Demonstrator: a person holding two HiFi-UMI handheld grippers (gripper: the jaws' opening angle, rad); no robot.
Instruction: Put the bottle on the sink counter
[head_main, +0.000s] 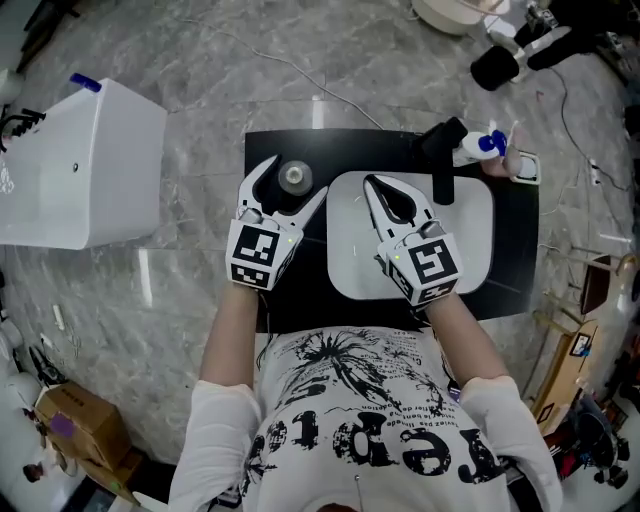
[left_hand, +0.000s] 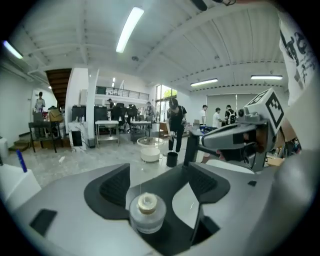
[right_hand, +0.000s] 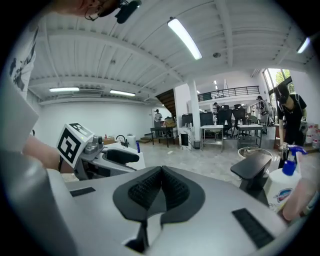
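A small clear bottle (head_main: 293, 177) with a pale cap stands upright on the black sink counter (head_main: 262, 148), left of the white basin (head_main: 472, 232). My left gripper (head_main: 296, 180) is open above it. In the left gripper view the bottle (left_hand: 147, 214) shows low between the spread jaws, with gaps on both sides and no pad touching it. My right gripper (head_main: 372, 186) hangs over the basin's left part. It is shut with nothing in it; in the right gripper view its ribbed pads (right_hand: 150, 190) meet.
A black faucet (head_main: 443, 160) rises at the basin's far edge, with a blue-topped spray bottle (head_main: 478, 145) and a hand (head_main: 505, 160) beside it. A white box-shaped unit (head_main: 85, 165) stands on the marble floor to the left. A cardboard box (head_main: 85, 425) lies lower left.
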